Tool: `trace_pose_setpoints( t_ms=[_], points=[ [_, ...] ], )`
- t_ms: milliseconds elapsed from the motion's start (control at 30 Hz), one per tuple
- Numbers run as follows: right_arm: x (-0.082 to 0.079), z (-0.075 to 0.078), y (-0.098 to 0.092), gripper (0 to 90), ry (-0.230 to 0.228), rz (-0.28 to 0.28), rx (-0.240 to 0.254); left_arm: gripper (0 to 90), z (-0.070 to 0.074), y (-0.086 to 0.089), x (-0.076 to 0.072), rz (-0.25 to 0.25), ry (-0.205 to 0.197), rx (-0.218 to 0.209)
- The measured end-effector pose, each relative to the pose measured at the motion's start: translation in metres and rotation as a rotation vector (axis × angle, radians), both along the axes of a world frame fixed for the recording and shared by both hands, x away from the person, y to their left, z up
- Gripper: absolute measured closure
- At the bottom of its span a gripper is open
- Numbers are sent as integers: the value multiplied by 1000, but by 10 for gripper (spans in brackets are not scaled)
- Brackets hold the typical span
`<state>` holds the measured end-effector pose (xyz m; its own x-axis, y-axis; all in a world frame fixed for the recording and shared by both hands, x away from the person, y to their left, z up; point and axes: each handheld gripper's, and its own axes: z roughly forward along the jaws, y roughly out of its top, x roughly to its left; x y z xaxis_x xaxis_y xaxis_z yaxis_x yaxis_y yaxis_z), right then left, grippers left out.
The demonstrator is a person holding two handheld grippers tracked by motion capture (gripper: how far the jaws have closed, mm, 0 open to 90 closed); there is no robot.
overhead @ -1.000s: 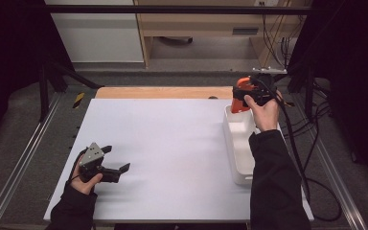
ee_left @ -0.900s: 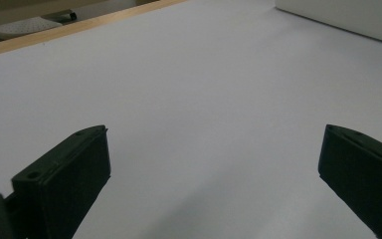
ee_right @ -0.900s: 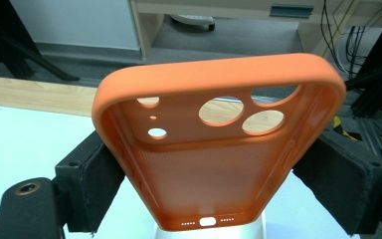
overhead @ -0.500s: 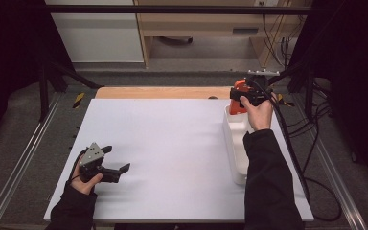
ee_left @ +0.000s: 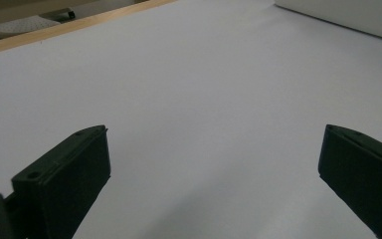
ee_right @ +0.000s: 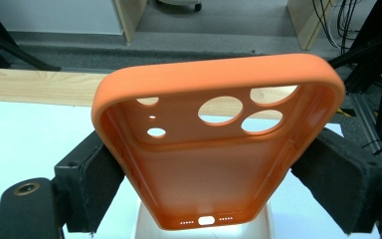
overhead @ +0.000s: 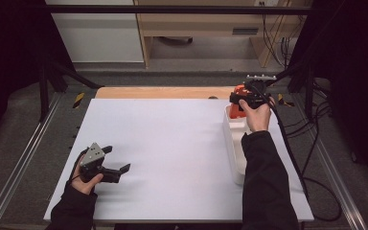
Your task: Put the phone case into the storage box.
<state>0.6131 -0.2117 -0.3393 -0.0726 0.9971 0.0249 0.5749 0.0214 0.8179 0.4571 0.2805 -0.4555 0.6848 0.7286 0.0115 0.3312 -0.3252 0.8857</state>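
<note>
An orange phone case (ee_right: 214, 149) with camera cut-outs is clamped by its long sides, and my right gripper (ee_right: 214, 174) is shut on it. In the high view the right gripper (overhead: 239, 103) holds the phone case (overhead: 236, 109) over the far end of a long white tray (overhead: 235, 143) at the table's right side. My left gripper (overhead: 117, 159) rests near the front left of the white table (overhead: 172, 143). The left gripper (ee_left: 214, 164) is open, with bare table surface between its jaws.
A wooden strip (overhead: 163, 92) runs along the table's far edge. Metal rails (overhead: 24, 158) flank the table on both sides. Cables (overhead: 306, 158) trail off to the right. The tray's edge (ee_left: 338, 15) shows far off in the left gripper view.
My right gripper has sunk a little with the orange case, closer to the tray's far end. The left gripper has stayed put.
</note>
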Motion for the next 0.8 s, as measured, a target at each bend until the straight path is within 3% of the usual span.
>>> trace_pose_setpoints(
  t_ms=[267,800],
  points=[
    [4,-8,1,154,3,-6,11,0,0,0,0,-1,0,2],
    [14,-30,6,154,30,-24,-10,0,-1,0,0,-3,4,4]
  ],
)
